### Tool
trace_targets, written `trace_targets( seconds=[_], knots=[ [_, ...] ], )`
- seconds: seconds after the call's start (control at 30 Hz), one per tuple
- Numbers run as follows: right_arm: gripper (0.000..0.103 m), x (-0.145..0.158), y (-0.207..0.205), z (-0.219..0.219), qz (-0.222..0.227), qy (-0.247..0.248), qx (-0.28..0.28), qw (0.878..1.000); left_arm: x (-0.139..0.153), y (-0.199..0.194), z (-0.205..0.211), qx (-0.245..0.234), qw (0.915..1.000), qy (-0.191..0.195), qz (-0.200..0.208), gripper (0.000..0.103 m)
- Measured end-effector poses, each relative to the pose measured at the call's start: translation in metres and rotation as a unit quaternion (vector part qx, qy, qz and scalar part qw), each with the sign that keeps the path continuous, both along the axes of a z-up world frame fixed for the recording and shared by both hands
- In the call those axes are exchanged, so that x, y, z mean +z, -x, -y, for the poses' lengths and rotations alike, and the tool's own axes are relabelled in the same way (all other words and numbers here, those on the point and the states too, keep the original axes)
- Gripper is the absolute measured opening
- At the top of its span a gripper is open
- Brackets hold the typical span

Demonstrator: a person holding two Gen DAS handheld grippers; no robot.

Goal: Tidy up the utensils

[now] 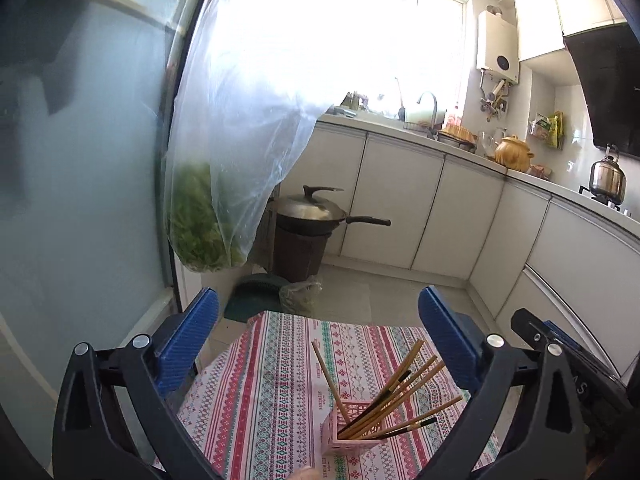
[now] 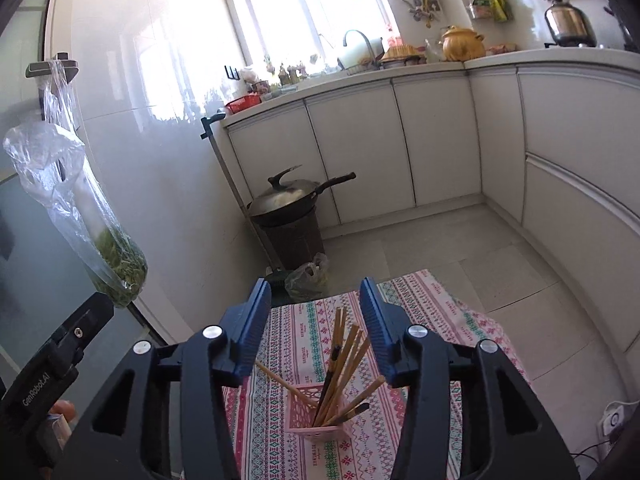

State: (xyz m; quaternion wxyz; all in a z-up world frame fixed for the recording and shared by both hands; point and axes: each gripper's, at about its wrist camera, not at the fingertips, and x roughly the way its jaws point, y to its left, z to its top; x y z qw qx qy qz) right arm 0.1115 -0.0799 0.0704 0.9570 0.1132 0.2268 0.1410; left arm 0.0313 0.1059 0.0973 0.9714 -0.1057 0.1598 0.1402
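A pink slotted holder (image 1: 347,434) stands on a small table with a patterned cloth (image 1: 264,392). Several wooden chopsticks (image 1: 400,388) stand in it, fanned out. My left gripper (image 1: 320,316) is open and empty, held above and behind the holder. In the right wrist view the same holder (image 2: 318,416) with its chopsticks (image 2: 342,360) sits below my right gripper (image 2: 316,308), which is open and empty, its blue pads either side of the chopstick tips. The left gripper's body (image 2: 52,364) shows at the lower left there.
A plastic bag of greens (image 1: 224,184) hangs from a hook on the glass door at left. A lidded wok (image 2: 288,198) sits on a brown bin by the cabinets (image 2: 400,136). A bag (image 2: 306,278) lies on the floor beyond the table.
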Motion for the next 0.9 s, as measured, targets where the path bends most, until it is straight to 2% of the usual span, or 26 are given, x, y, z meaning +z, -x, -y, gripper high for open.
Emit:
trace_targets(
  seconds=[0.1,0.23,0.33,0.57,0.7,0.9],
  knots=[
    [0.065,0.008,0.014,0.012,0.015,0.017,-0.026,0.999,0.007,0.005,0.014,0.019,0.9996,-0.018,0.007,0.096],
    [0.088,0.011,0.027,0.031,0.021,0.033,-0.075,0.996,0.012,0.015,0.036,0.045,0.9971,-0.054,0.028,0.096],
    [0.096,0.015,0.035,0.043,0.025,0.043,-0.107,0.993,0.011,0.021,0.052,0.061,0.995,-0.074,0.031,0.096],
    [0.096,0.011,0.055,0.065,0.029,0.043,-0.161,0.986,0.0,0.027,0.075,0.019,0.9967,-0.078,0.014,0.096],
    [0.096,0.006,0.057,0.068,0.011,0.054,-0.154,0.987,-0.007,0.022,0.078,0.016,0.9962,-0.085,0.0,0.096],
    [0.096,0.004,0.058,0.067,0.02,0.066,-0.157,0.985,-0.009,0.017,0.077,0.01,0.9972,-0.073,-0.012,0.096]
  ],
)
